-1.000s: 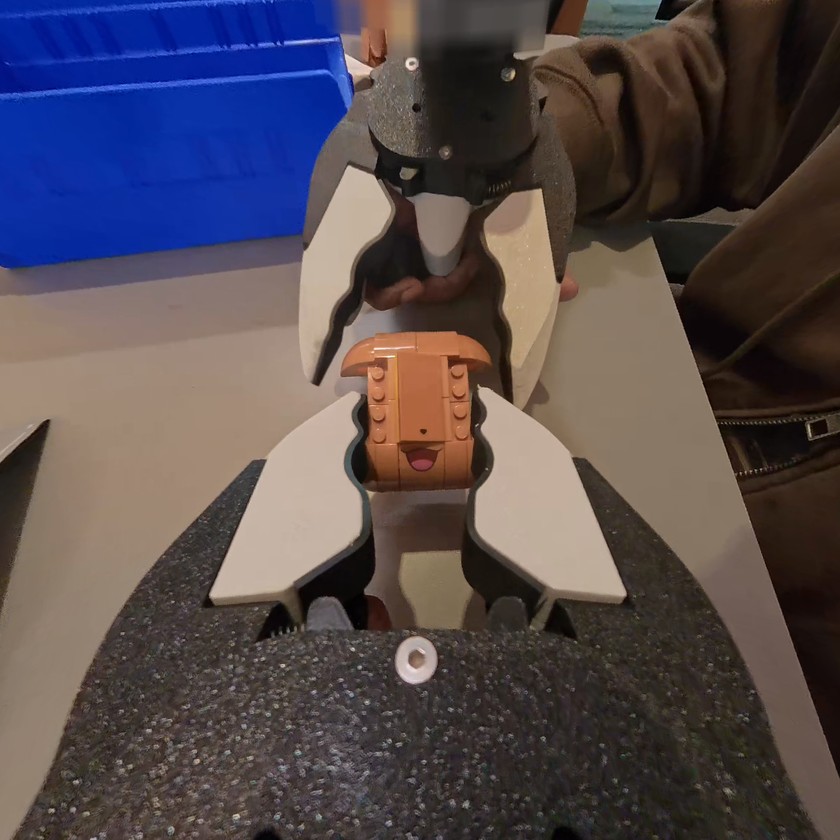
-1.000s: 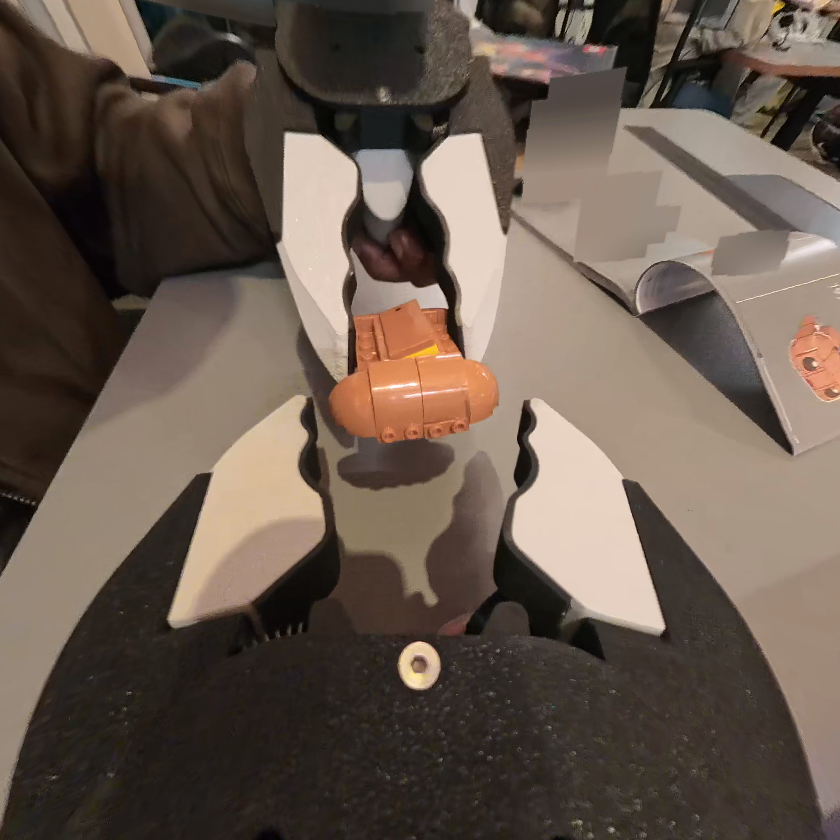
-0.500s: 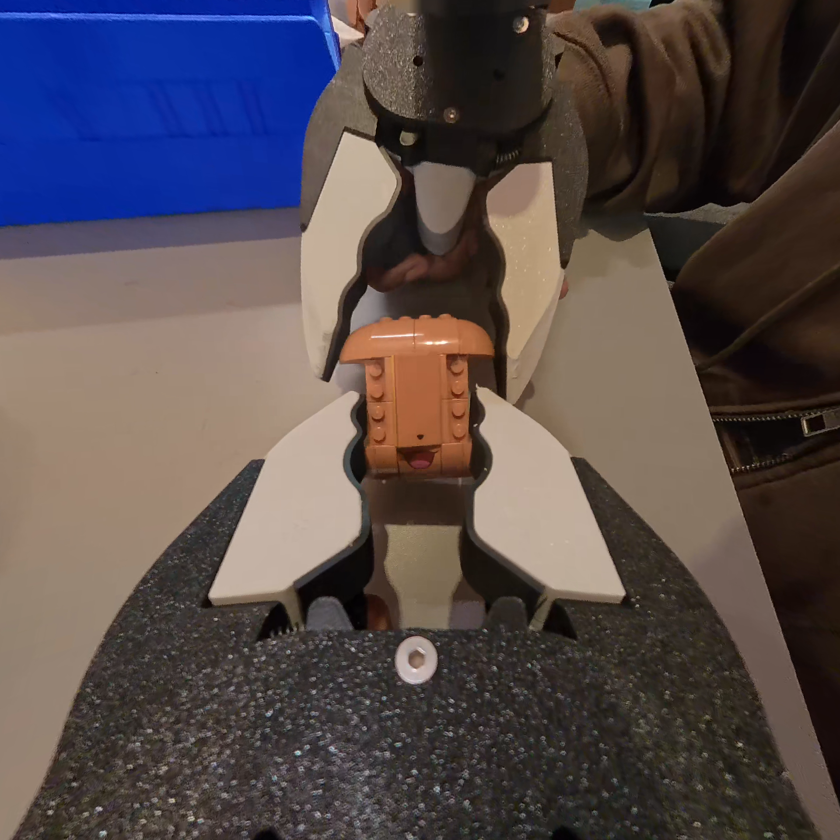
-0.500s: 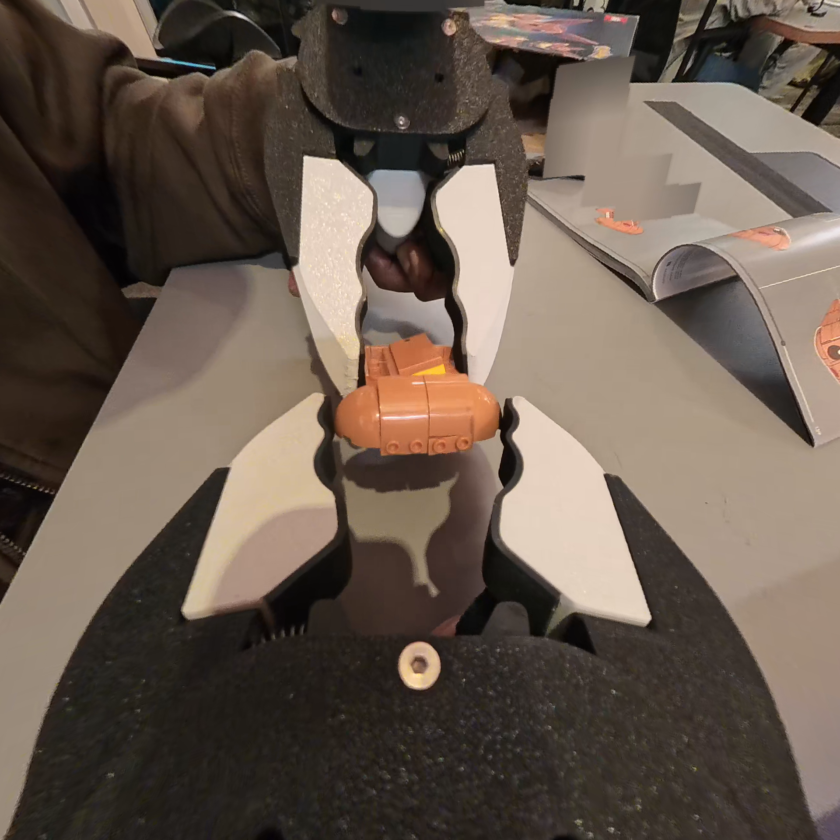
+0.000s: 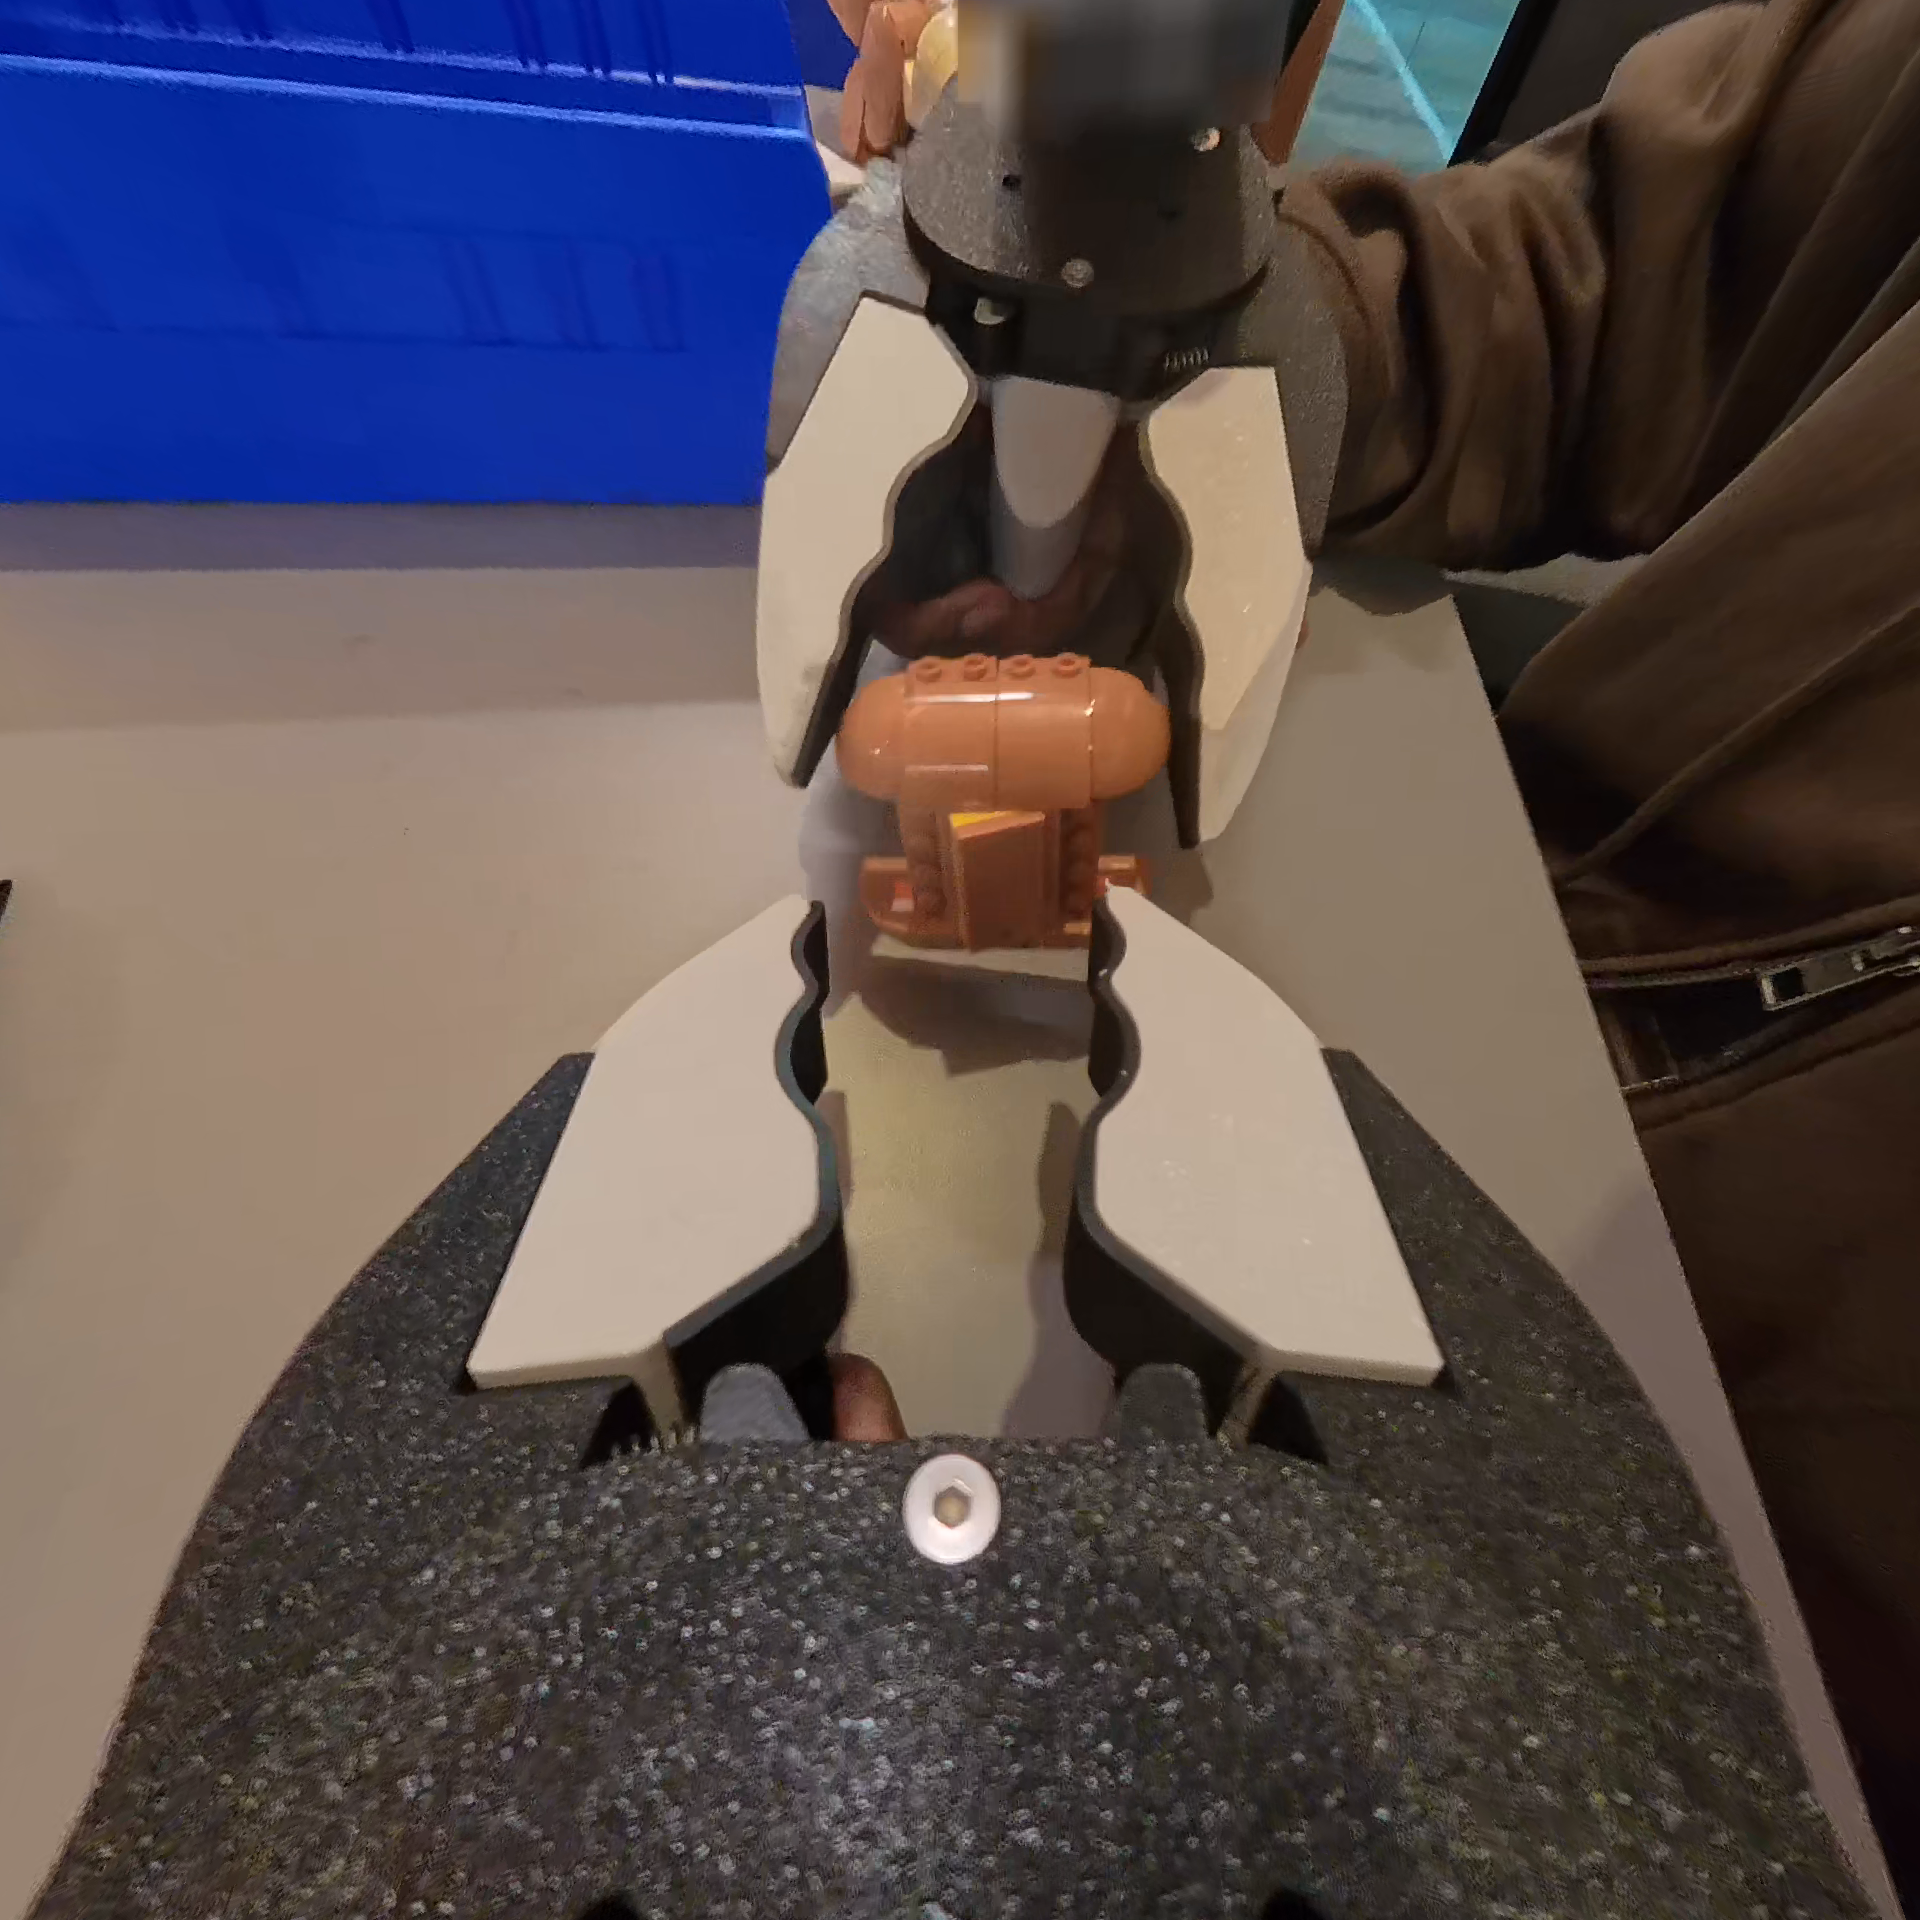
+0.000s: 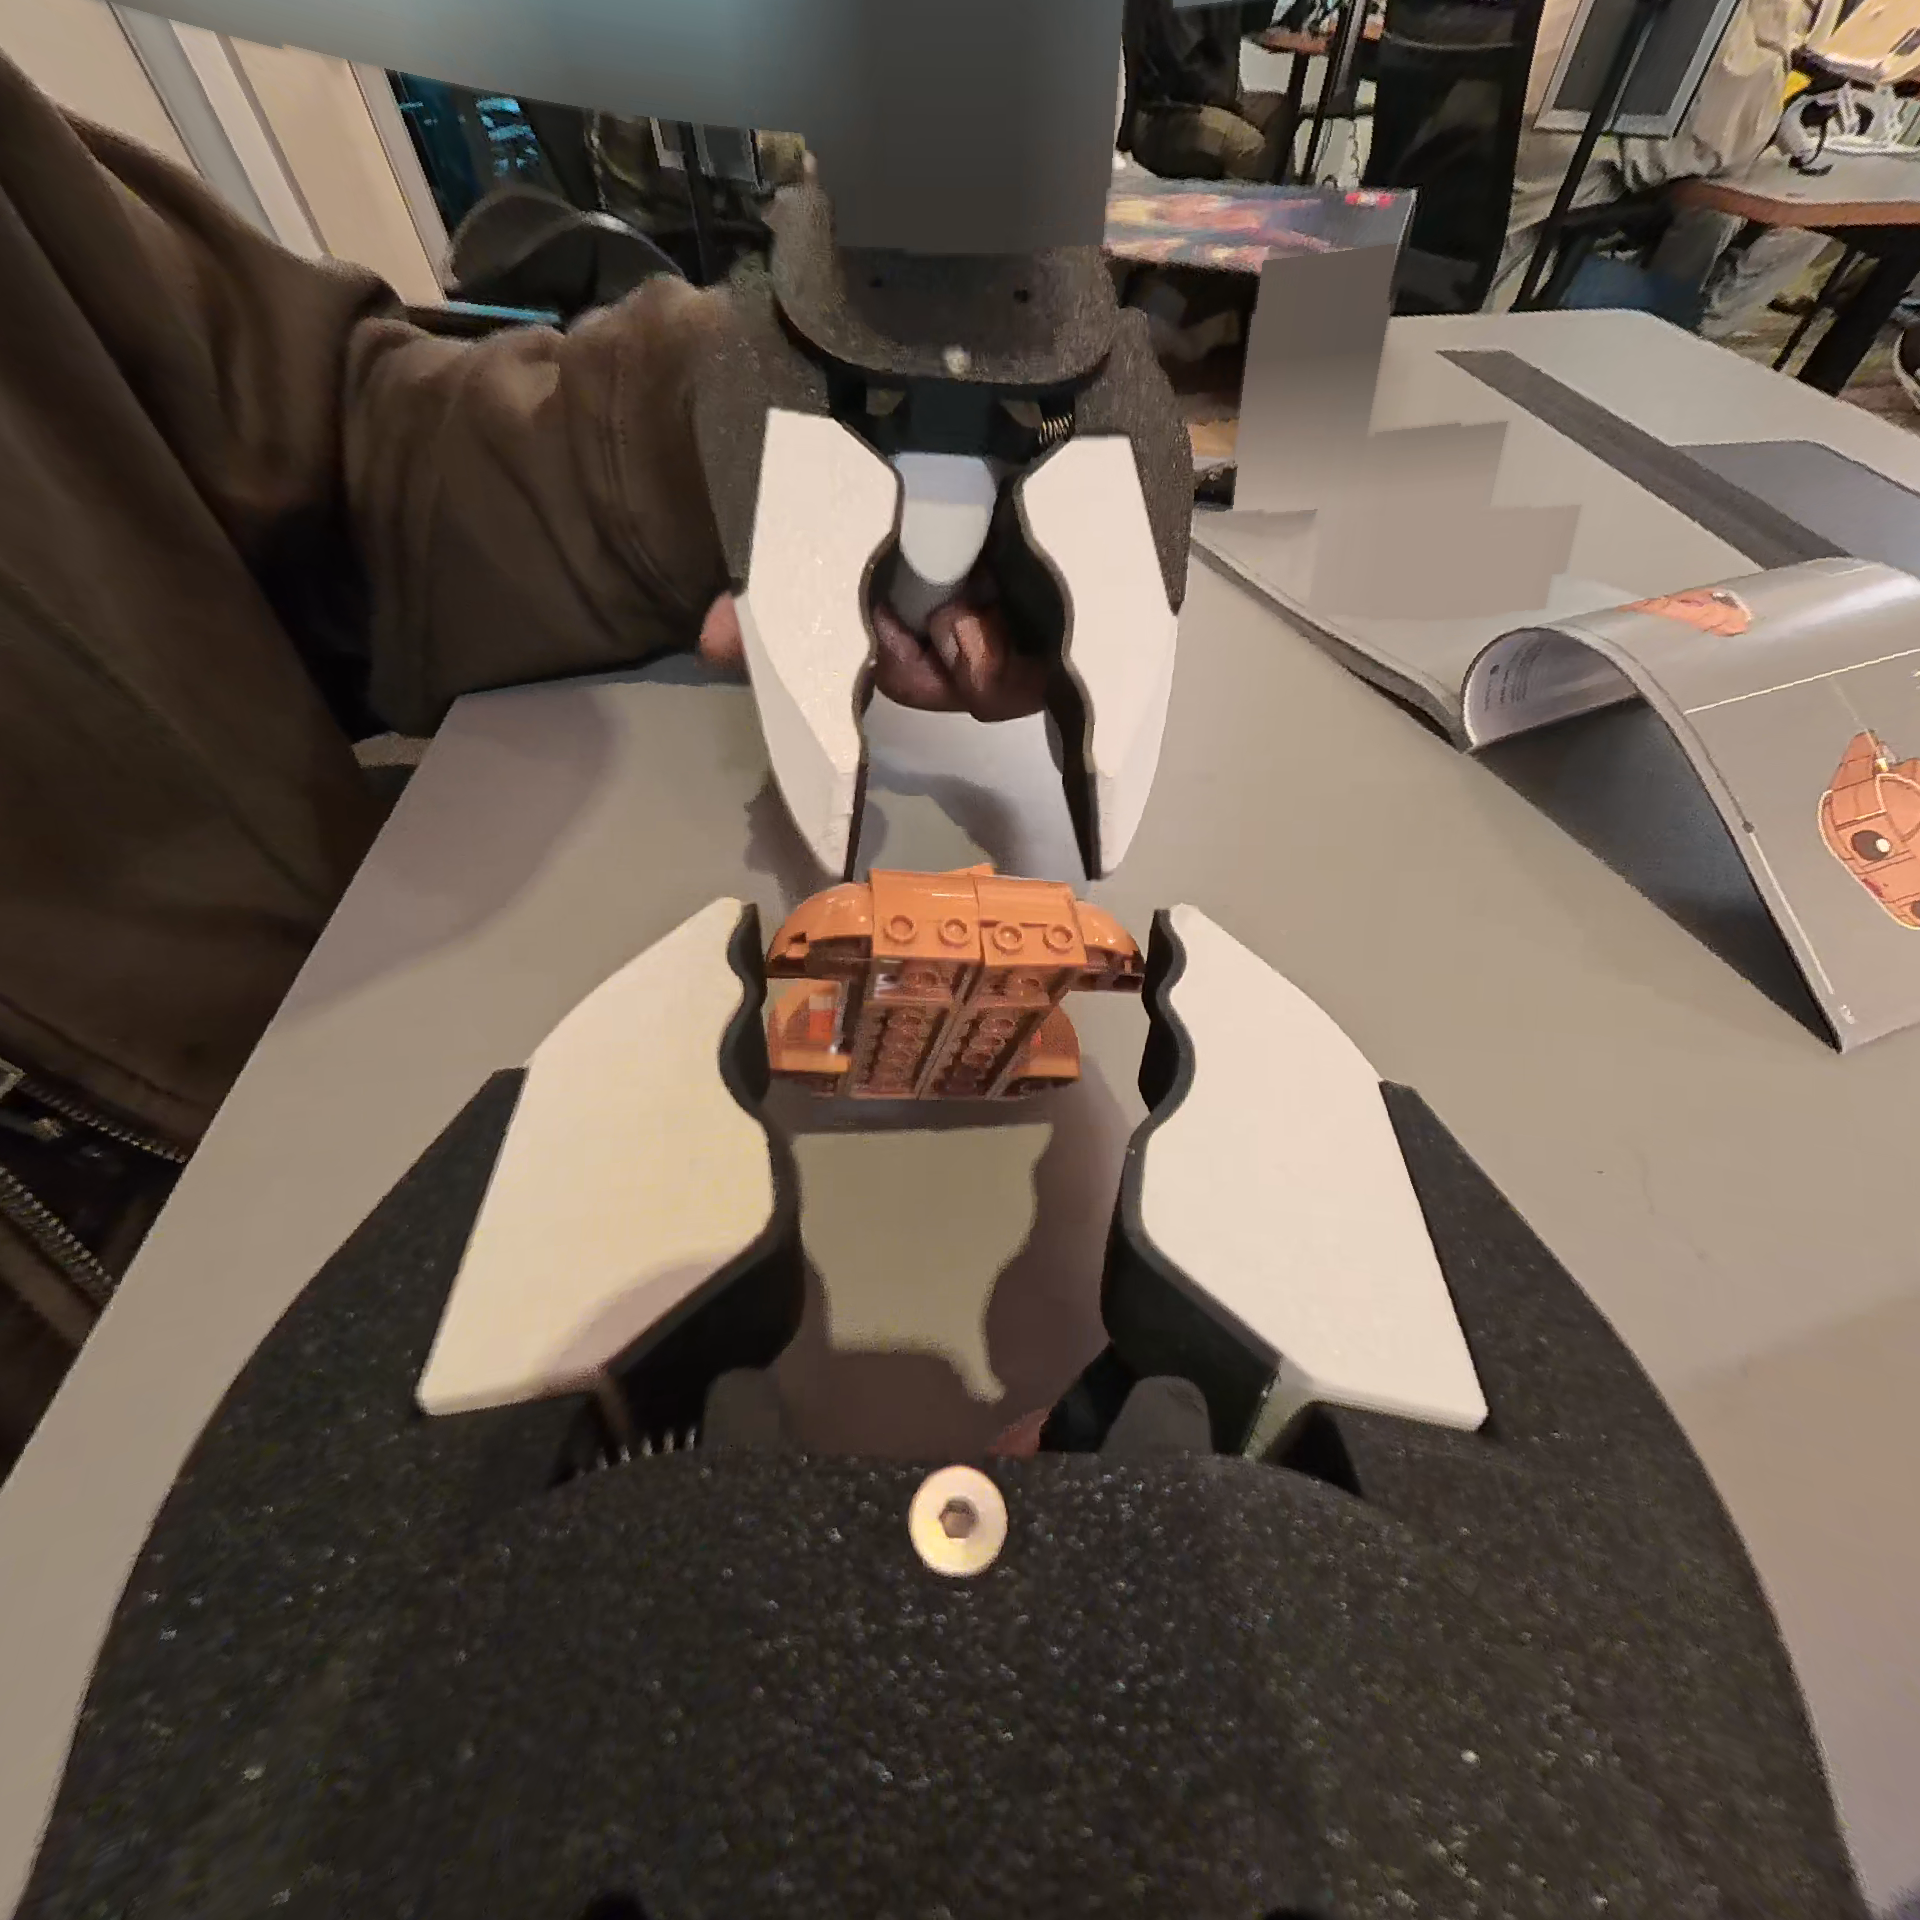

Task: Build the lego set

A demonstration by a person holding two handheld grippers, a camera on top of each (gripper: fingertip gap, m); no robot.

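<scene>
Between the fingers of the right gripper [image 6: 951, 920] sat the brown lego model [image 6: 951, 997], its broad rounded part filling the narrow gap so that both inner edges appeared to press on its sides. In the right wrist view, rows of studs and hollow undersides faced the camera. Whether the model rested on the grey table [image 6: 1455, 935] or hung just above it could not be told; a shadow lay directly under it. At 12 o'clock from the model in that view, the left gripper [image 5: 956, 909] pointed back toward it, its jaws moderately apart and holding nothing, the tips just behind the model's far end. In the left wrist view the model stood just past the left fingertips at 12 o'clock, with its rounded bar at the far end, flanked by the right gripper's pale fingers, and a small flat part nearest the left tips. Farther out in the right wrist view, an open instruction booklet [image 6: 1714, 727] lay on the table at 2 o'clock, one page curling upward. In the left wrist view a blue bin [image 5: 364, 291] stood on the table at 10 o'clock, and a person's brown sleeve [image 5: 1558, 364] reached in from 2 o'clock behind the right gripper.
</scene>
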